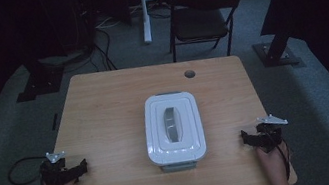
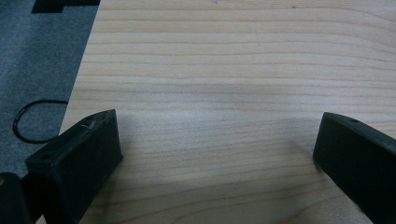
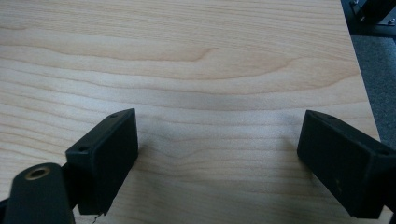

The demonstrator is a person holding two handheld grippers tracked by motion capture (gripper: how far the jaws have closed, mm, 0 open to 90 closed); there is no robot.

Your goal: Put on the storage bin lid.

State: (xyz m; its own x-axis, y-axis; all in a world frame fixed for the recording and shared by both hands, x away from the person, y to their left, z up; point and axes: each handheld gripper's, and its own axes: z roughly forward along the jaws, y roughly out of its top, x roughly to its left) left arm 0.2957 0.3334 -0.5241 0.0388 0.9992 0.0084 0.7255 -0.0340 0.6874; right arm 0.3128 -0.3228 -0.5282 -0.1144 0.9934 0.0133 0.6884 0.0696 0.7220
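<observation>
A white plastic box (image 1: 174, 127) with a lid and a grey handle (image 1: 173, 123) on top sits closed in the middle of the wooden table (image 1: 105, 112). My left gripper (image 1: 65, 166) rests near the table's left front edge, well left of the box, open with bare wood between its jaws (image 2: 217, 126). My right gripper (image 1: 262, 133) rests near the right front edge, to the right of the box, also open and empty (image 3: 218, 122). A hand holds each gripper from below.
A round cable hole (image 1: 190, 74) lies in the table behind the box. A black folding chair (image 1: 203, 15) stands beyond the far edge. A black cable (image 2: 32, 123) loops on the grey carpet left of the table. Dark stand bases sit at both far corners.
</observation>
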